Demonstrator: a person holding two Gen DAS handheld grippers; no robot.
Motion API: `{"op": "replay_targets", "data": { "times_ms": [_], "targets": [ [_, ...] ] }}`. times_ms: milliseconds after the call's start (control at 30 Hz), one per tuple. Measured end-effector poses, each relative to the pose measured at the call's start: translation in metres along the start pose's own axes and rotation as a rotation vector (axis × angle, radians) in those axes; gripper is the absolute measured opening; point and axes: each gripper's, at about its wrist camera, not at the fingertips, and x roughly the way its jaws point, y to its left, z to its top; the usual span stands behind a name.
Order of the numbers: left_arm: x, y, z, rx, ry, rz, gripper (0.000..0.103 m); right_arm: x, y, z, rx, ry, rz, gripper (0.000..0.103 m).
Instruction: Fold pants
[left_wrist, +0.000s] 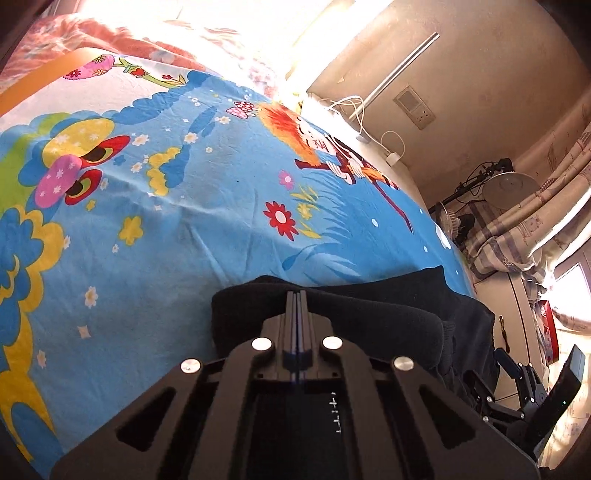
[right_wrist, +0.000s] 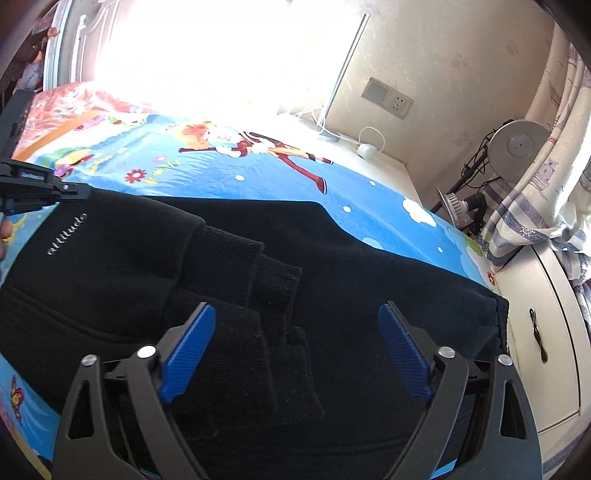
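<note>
The black pants (right_wrist: 258, 266) lie folded on the bed, with ribbed cuffs (right_wrist: 266, 269) on top and white lettering (right_wrist: 66, 234) at the left. My right gripper (right_wrist: 297, 325) is open just above the pants, with blue pads (right_wrist: 192, 343) spread wide. My left gripper (left_wrist: 296, 295) has its jaws pressed together over the folded edge of the pants (left_wrist: 332, 306); whether cloth is pinched between them is hidden. It also shows in the right wrist view (right_wrist: 74, 192) at the pants' left edge. The right gripper shows in the left wrist view (left_wrist: 524, 387) at the lower right.
The bed has a bright blue cartoon sheet (left_wrist: 166, 221) and a red floral quilt (left_wrist: 110, 33) at the far end. A white bedside cabinet (right_wrist: 539, 332) stands right of the bed, with a lamp (right_wrist: 517, 147), cables (right_wrist: 365, 140) and curtains (right_wrist: 546, 184).
</note>
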Motion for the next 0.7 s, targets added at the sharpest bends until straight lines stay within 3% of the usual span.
{"op": "replay_targets", "data": {
  "times_ms": [100,200,267,300,333,400,433,533,600,667,700],
  "targets": [
    [-0.003,0.002,-0.001,-0.007,-0.004,-0.004,0.002,0.021,0.020,-0.011,-0.060,0.108,-0.054,0.089],
    [-0.016,-0.010,-0.006,0.023,-0.018,0.036,0.004,0.018,0.027,-0.020,-0.068,0.061,-0.102,0.089],
    [-0.037,-0.024,-0.016,0.053,-0.056,0.044,0.028,0.017,0.029,-0.020,-0.085,0.060,-0.121,0.089],
    [-0.048,-0.026,-0.022,0.042,-0.075,0.018,0.045,0.018,0.027,-0.021,-0.072,0.064,-0.111,0.090],
    [-0.057,-0.028,-0.028,0.035,-0.082,-0.036,0.050,0.018,0.024,-0.022,-0.060,0.065,-0.099,0.090],
    [-0.071,-0.031,-0.044,0.054,-0.074,-0.135,0.051,0.018,0.022,-0.022,-0.058,0.070,-0.089,0.090],
    [-0.073,-0.030,-0.052,0.065,-0.063,-0.140,0.051,0.018,0.021,-0.020,-0.056,0.078,-0.084,0.090],
    [-0.055,-0.009,-0.069,0.031,0.029,-0.009,0.048,0.002,0.011,-0.015,-0.007,0.067,-0.042,0.088],
    [-0.056,0.008,-0.074,-0.027,0.027,0.029,0.030,-0.010,0.008,-0.014,-0.007,0.025,-0.057,0.088],
    [-0.076,0.004,-0.078,-0.013,-0.043,0.024,0.045,-0.005,0.007,-0.018,-0.024,0.054,-0.059,0.088],
    [-0.086,-0.002,-0.082,0.001,-0.071,-0.028,0.050,0.003,0.006,-0.023,-0.032,0.088,-0.067,0.088]
  ]
}}
